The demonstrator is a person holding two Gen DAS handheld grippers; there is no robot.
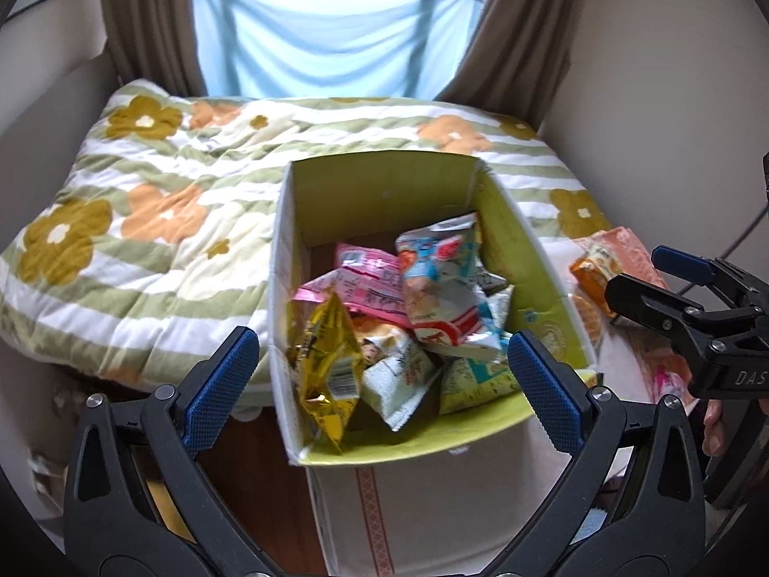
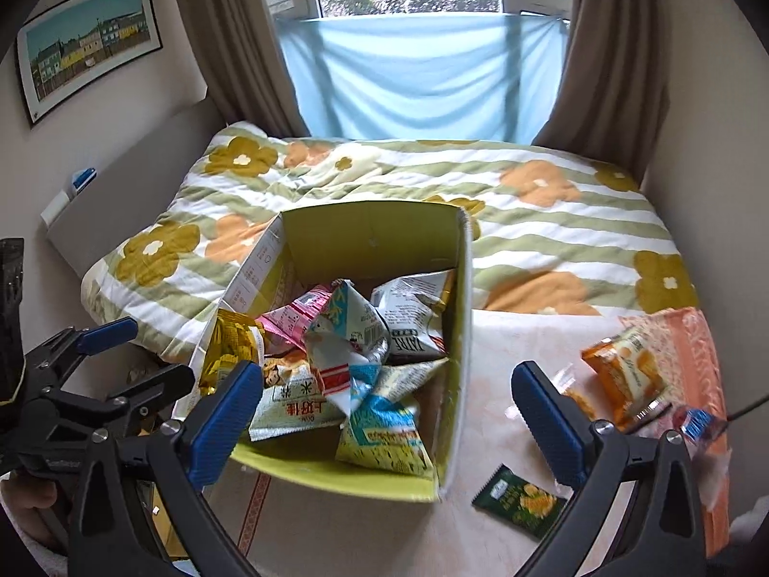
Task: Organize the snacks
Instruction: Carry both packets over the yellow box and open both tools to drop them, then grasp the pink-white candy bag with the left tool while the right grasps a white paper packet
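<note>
An open cardboard box with a green inside [image 1: 384,182] [image 2: 370,231] stands on a cloth-covered surface and holds several snack packets: a yellow one [image 1: 327,351], a pink one [image 1: 365,279] and white and blue ones [image 2: 355,351]. My left gripper [image 1: 384,384] is open and empty, just in front of the box's near rim; it also shows in the right wrist view [image 2: 130,351]. My right gripper [image 2: 384,418] is open and empty, above the box's near right corner; it also shows in the left wrist view [image 1: 644,279]. An orange packet [image 2: 625,375] and a dark green packet [image 2: 519,500] lie right of the box.
A bed with a flowered, striped quilt [image 2: 528,221] lies behind the box. A patterned orange cloth [image 2: 692,351] and a small blue-capped item [image 2: 697,423] are at the right. Curtains and a window with a blue sheet [image 2: 423,77] are at the back.
</note>
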